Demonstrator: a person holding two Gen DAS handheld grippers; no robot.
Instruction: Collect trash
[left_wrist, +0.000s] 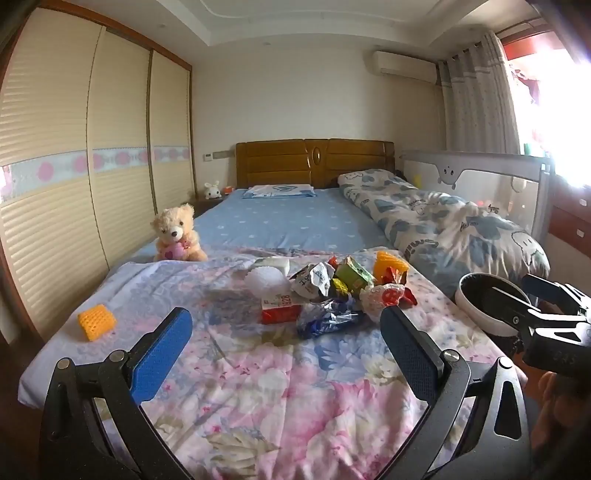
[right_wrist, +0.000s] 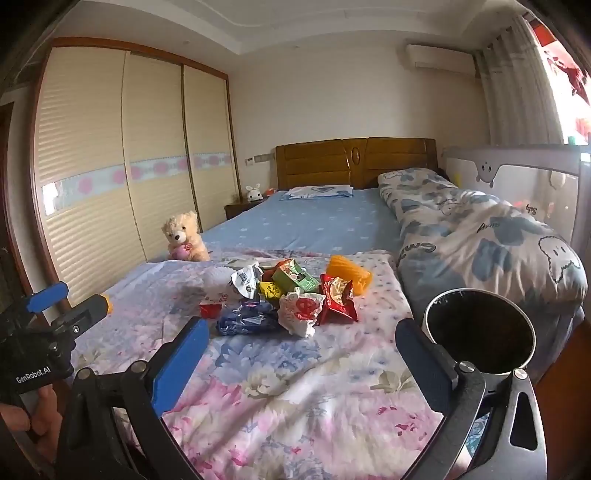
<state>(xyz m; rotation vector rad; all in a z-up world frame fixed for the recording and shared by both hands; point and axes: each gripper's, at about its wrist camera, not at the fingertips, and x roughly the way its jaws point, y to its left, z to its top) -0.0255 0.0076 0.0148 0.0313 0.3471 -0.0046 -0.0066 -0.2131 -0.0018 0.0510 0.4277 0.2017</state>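
Trash (right_wrist: 288, 302) is lying heaped near the middle of the floral blanket (left_wrist: 258, 387) covering the foot of the bed: crumpled wrappers, a green carton (right_wrist: 293, 279) and a red box (left_wrist: 279, 310). One yellow piece (left_wrist: 96, 321) is sitting apart, toward the blanket's left edge. A dark-lined bin (right_wrist: 480, 332) is standing just off the bed's right edge, probably so pieces can be dropped straight in. Both the left hand-held gripper (left_wrist: 286, 354) and the right hand-held gripper (right_wrist: 299, 369) are hovering short of the heap, spread wide and holding nothing, seemingly readying for a first pick.
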